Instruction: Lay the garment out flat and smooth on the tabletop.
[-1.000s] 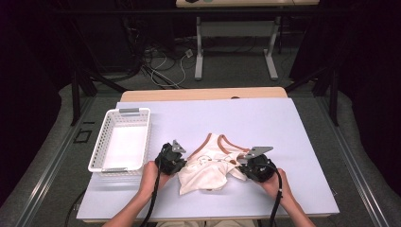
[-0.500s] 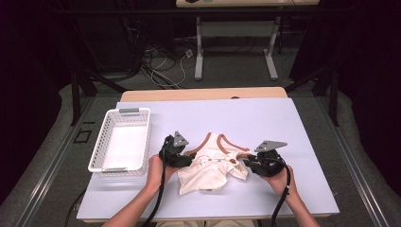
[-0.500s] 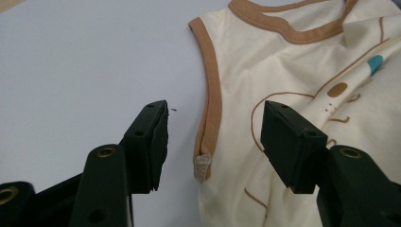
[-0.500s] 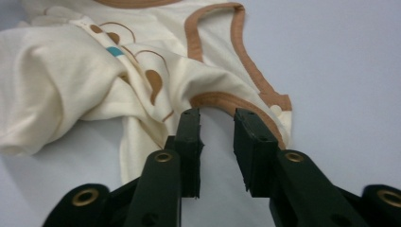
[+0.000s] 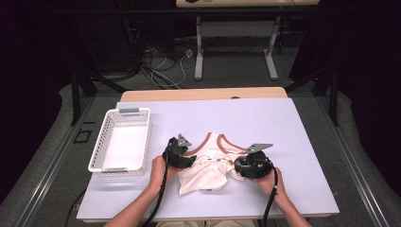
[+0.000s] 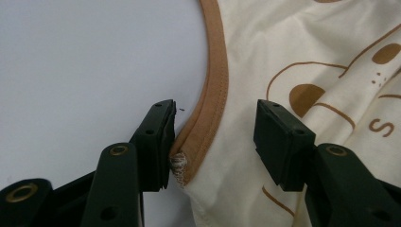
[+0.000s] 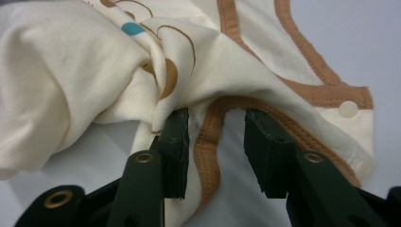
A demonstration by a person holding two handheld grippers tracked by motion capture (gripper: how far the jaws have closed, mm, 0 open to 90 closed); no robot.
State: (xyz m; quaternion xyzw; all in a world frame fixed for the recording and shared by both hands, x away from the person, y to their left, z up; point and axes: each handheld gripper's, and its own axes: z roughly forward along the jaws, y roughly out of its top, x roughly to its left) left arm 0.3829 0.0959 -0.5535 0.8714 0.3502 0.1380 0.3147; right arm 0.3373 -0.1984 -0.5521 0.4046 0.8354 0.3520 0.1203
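Note:
A cream baby garment (image 5: 206,172) with brown trim lies crumpled on the lilac table top (image 5: 288,127), between my two grippers. My left gripper (image 5: 191,159) is at its left edge. In the left gripper view its jaws (image 6: 215,137) have just let go and straddle the brown trim (image 6: 213,99) loosely, easing inward again. My right gripper (image 5: 235,166) is at the garment's right side. Its jaws (image 7: 216,142) have just been opening, and a fold of brown trim (image 7: 208,146) lies slack between them. A white snap button (image 7: 348,109) sits on the strap end.
A white slatted basket (image 5: 98,150) stands empty at the left of the table, close to my left hand. The wooden table edge (image 5: 203,94) runs along the back. Bare table top lies to the right of the garment and behind it.
Both grippers were shut on the garment a second ago and now stand parted around its trim. The garment has settled flatter on the table. The left hand shifted slightly and lower.

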